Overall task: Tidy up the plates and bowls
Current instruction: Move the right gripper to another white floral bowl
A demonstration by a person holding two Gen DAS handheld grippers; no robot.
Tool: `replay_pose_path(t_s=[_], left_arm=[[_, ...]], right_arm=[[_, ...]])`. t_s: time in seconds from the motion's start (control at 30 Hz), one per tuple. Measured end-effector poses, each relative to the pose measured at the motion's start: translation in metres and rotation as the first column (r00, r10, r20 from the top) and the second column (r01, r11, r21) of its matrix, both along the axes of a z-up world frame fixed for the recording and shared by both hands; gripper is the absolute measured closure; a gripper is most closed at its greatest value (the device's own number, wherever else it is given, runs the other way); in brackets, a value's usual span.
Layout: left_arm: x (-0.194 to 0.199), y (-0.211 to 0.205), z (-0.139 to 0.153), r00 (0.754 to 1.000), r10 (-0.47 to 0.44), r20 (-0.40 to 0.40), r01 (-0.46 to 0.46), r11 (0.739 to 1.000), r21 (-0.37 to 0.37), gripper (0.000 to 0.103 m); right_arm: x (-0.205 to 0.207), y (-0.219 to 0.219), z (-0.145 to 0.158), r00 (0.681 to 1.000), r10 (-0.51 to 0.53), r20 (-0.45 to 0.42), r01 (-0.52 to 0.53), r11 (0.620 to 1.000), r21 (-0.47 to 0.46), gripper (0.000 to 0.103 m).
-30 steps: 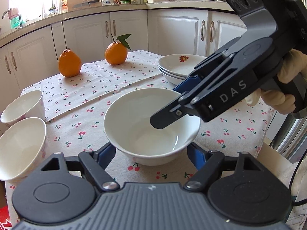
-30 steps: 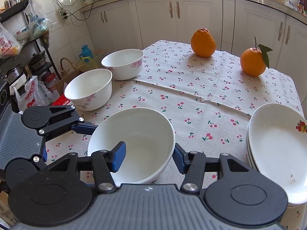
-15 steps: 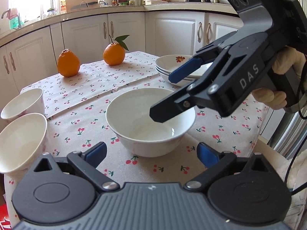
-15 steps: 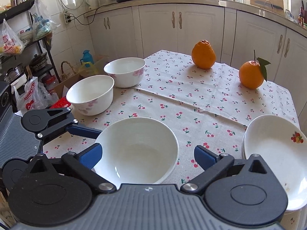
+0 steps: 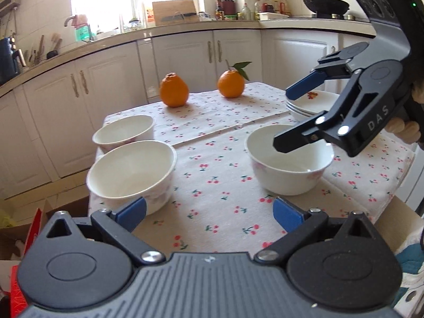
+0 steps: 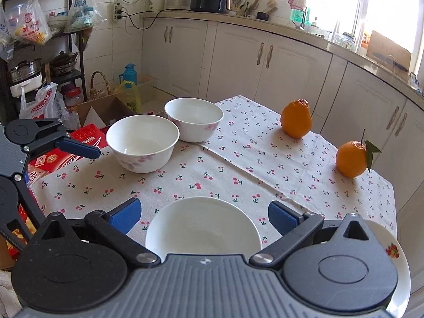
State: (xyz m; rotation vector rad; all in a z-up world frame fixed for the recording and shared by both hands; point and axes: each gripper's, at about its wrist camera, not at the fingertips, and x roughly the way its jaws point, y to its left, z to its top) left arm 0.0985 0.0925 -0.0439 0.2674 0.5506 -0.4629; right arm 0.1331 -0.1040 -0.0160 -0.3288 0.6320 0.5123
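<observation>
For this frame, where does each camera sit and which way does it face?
Left wrist view: sits on the left gripper, looking across the table toward window and stove; shows its own open fingers, the right gripper and a hand.
Right wrist view: sits on the right gripper, just above the nearest bowl, facing the shelf corner and cabinets; the left gripper's finger shows at left.
Shared: three bowls, two oranges, the plate stack.
</observation>
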Motion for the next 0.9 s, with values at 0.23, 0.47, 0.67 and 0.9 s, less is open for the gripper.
replay_pose_path(t_s=[0.23, 0.47, 0.67, 0.9], left_arm=[[0.013, 0.031, -0.006, 0.992, 0.126, 0.001, -0.126, 0.992, 0.022, 0.002], [0.030, 0.045, -0.006, 0.988, 0.153, 0.005, -0.153, 0.988, 0.012, 0.002], [0.045, 0.048, -0.005, 0.991, 0.134, 0.016, -0.134, 0.991, 0.015, 0.002], [0.059, 0.051, -0.009, 0.993, 0.118, 0.000, -0.118, 0.993, -0.013, 0.002]], right_arm=[[0.015, 0.026, -0.002, 0.999, 0.037, -0.038, -0.037, 0.999, 0.009, 0.000], [0.033, 0.059, 0.001, 0.996, 0.080, -0.036, -0.080, 0.997, 0.000, 0.000], [0.054, 0.082, 0.000, 0.993, 0.107, -0.049, -0.108, 0.994, -0.012, 0.000], [0.082, 0.099, -0.006, 0.990, 0.109, -0.085, -0.111, 0.994, -0.013, 0.000]])
